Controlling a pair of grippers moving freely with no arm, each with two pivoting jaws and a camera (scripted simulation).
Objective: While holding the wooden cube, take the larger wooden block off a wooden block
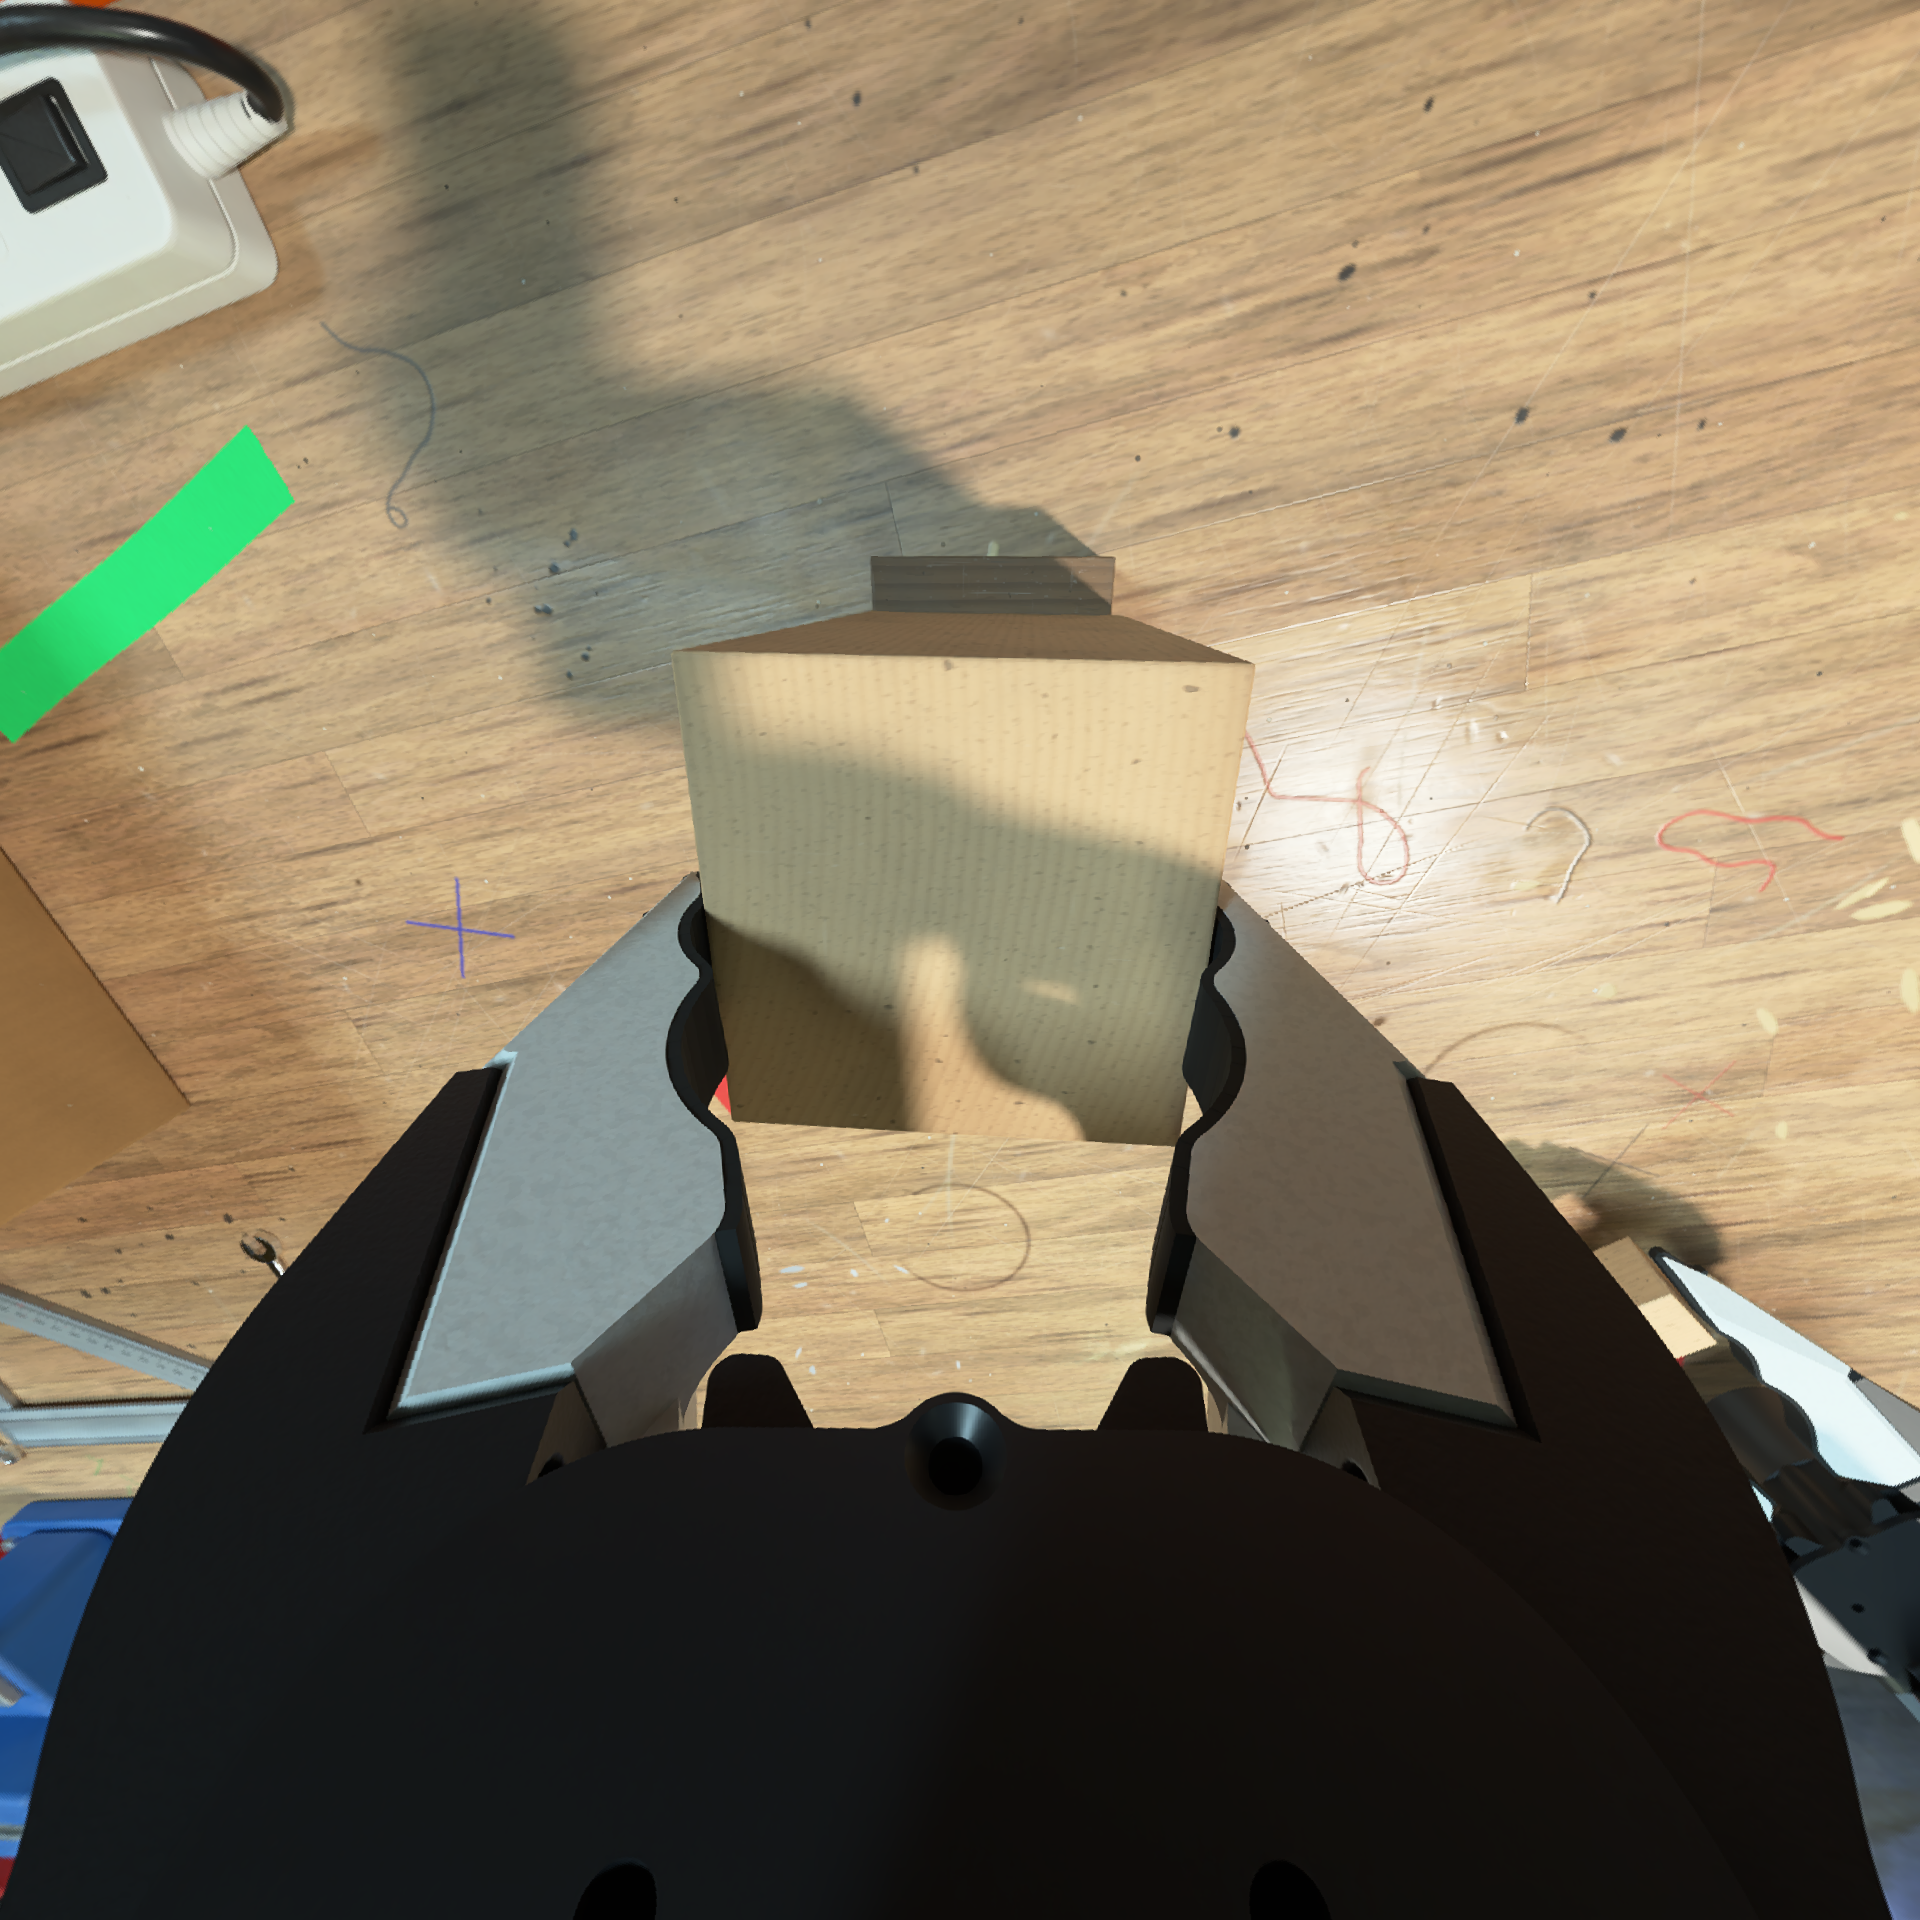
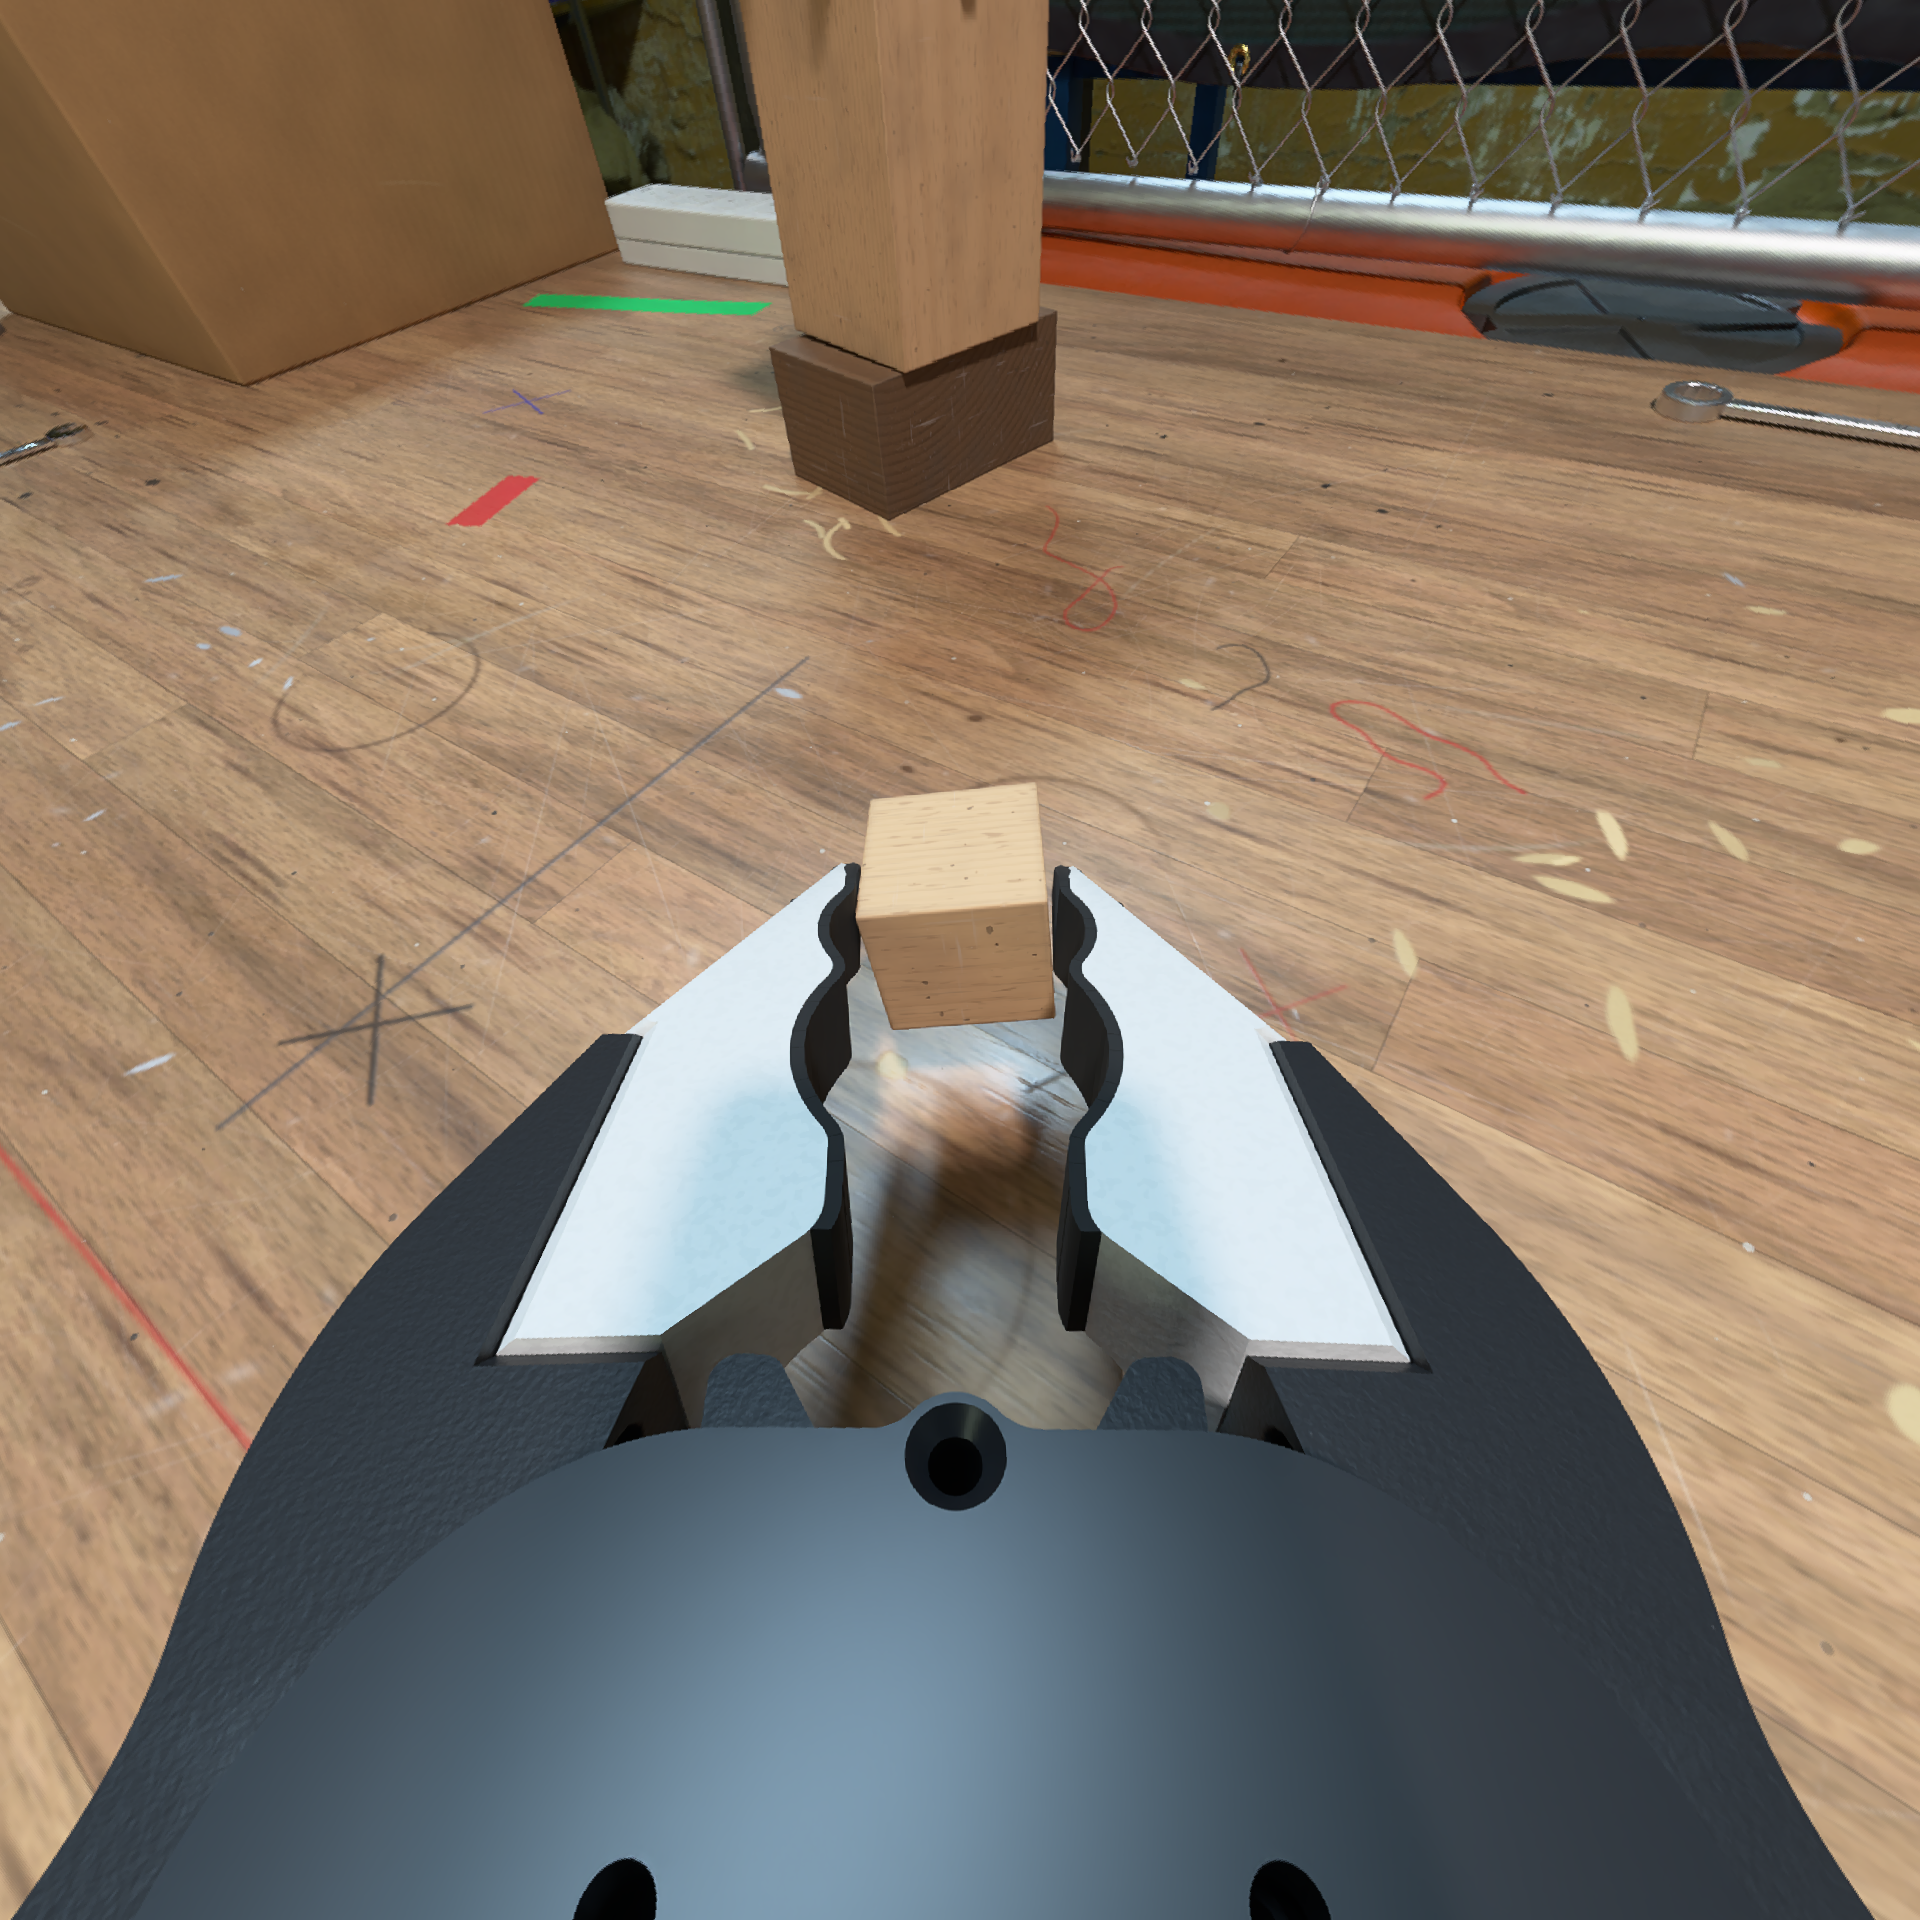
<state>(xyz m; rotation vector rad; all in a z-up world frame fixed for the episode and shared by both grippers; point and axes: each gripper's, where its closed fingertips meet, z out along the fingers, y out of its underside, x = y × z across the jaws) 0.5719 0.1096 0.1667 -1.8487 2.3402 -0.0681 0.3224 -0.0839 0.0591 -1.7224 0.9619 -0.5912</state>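
The larger wooden block (image 1: 961, 831), pale and tall, stands on a dark brown wooden block (image 1: 992, 584) whose edge shows behind it. My left gripper (image 1: 961, 914) looks down on it and is shut on its two sides near the top. In the right wrist view the tall block (image 2: 914, 187) rests, slightly turned, on the dark block (image 2: 914, 426). My right gripper (image 2: 956, 883) is shut on the small wooden cube (image 2: 954, 904) and holds it a little above the wooden table, nearer than the stack. The right gripper also shows at the lower right of the left wrist view (image 1: 1766, 1382).
A cardboard box (image 2: 291, 156) stands at the left. A white power strip (image 1: 94, 208) and green tape (image 1: 135, 582) lie beyond the stack. A wrench (image 2: 1766, 410), an orange case (image 2: 1558, 301) and a wire fence are at the right rear. A blue box (image 1: 42, 1610) is near left.
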